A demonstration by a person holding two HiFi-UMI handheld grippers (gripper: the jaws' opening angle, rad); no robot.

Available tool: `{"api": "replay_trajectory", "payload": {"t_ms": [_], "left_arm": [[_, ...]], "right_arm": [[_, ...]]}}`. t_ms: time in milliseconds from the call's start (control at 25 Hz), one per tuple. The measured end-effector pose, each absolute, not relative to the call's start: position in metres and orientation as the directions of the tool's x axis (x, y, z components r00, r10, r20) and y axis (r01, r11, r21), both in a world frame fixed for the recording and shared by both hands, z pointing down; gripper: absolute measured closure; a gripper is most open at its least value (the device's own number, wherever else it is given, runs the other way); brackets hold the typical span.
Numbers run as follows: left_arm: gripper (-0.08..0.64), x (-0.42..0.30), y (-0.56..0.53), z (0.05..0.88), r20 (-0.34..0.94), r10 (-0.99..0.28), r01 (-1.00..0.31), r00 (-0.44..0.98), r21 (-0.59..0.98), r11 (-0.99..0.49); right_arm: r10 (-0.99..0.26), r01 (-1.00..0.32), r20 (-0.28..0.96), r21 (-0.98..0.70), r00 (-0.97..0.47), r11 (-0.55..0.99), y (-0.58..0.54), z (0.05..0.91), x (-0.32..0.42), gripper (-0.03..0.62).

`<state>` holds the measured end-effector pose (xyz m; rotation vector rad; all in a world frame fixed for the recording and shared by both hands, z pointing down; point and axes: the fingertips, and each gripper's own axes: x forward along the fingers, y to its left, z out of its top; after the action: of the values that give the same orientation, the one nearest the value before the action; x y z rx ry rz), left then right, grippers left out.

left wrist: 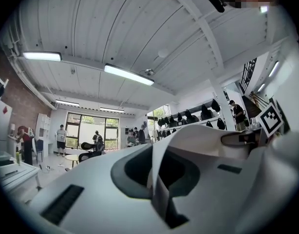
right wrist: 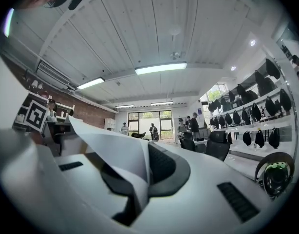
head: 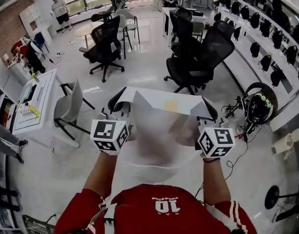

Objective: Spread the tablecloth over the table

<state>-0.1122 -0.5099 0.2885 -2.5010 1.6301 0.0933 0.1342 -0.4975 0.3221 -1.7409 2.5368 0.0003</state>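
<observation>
A white tablecloth [head: 161,118] hangs stretched between my two grippers in the head view, held up over the floor in front of me. My left gripper [head: 119,100] is shut on the cloth's left top corner. My right gripper [head: 208,110] is shut on its right top corner. In the left gripper view the cloth [left wrist: 188,140] folds out from the pinched left gripper [left wrist: 157,179] toward the right. In the right gripper view a peak of the cloth [right wrist: 115,147] rises from the closed right gripper [right wrist: 139,179] toward the left. The cloth hides whatever lies directly beneath it.
Black office chairs [head: 104,45] [head: 200,57] stand ahead on the glossy floor. A grey chair [head: 69,106] and a white desk [head: 40,104] are at the left. A headset [head: 260,106] with cables lies at the right, below a shelf of dark helmets [head: 266,43]. People stand far back.
</observation>
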Motion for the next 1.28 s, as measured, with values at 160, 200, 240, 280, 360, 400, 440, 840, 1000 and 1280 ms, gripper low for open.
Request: {"api": "replay_trajectory", "payload": {"t_ms": [160, 200, 240, 280, 360, 400, 440, 840, 1000, 1280], "left_arm": [[0.549, -0.104, -0.521, 0.270, -0.163, -0.896, -0.910, 0.412, -0.119, -0.397], [0.549, -0.102, -0.524, 0.266, -0.168, -0.895, -0.910, 0.413, -0.125, -0.396], [0.549, -0.100, -0.528, 0.262, -0.173, -0.894, -0.909, 0.413, -0.131, -0.395], [0.549, -0.098, -0.531, 0.259, -0.179, -0.893, -0.909, 0.413, -0.136, -0.394], [0.549, -0.096, -0.536, 0.254, -0.190, -0.890, -0.908, 0.415, -0.145, -0.393], [0.549, -0.095, -0.538, 0.253, -0.194, -0.888, -0.908, 0.416, -0.149, -0.393], [0.549, -0.095, -0.540, 0.254, -0.196, -0.887, -0.907, 0.417, -0.152, -0.393], [0.549, -0.099, -0.536, 0.277, -0.207, -0.885, -0.908, 0.417, -0.133, -0.396], [0.549, -0.104, -0.526, 0.281, -0.202, -0.886, -0.908, 0.417, -0.146, -0.394], [0.549, -0.121, -0.514, 0.322, -0.098, -0.910, -0.914, 0.403, -0.087, -0.396]], "right_arm": [[-0.934, -0.937, -0.085, -0.019, -0.346, 0.349, -0.506, 0.305, 0.142, 0.575], [-0.934, -0.938, -0.097, -0.015, -0.344, 0.347, -0.509, 0.300, 0.144, 0.575], [-0.933, -0.938, -0.110, -0.011, -0.343, 0.346, -0.513, 0.294, 0.146, 0.575], [-0.932, -0.939, -0.121, -0.008, -0.342, 0.345, -0.516, 0.290, 0.148, 0.575], [-0.931, -0.939, -0.135, 0.000, -0.340, 0.343, -0.520, 0.283, 0.150, 0.575], [-0.930, -0.940, -0.139, 0.006, -0.339, 0.342, -0.522, 0.281, 0.151, 0.575], [-0.930, -0.940, -0.141, 0.014, -0.338, 0.340, -0.523, 0.281, 0.151, 0.575], [-0.927, -0.936, -0.130, 0.051, -0.353, 0.349, -0.521, 0.299, 0.148, 0.575], [-0.924, -0.931, -0.118, 0.029, -0.365, 0.364, -0.516, 0.306, 0.143, 0.575], [-0.927, -0.927, -0.022, 0.018, -0.374, 0.374, -0.507, 0.340, 0.127, 0.575]]}}
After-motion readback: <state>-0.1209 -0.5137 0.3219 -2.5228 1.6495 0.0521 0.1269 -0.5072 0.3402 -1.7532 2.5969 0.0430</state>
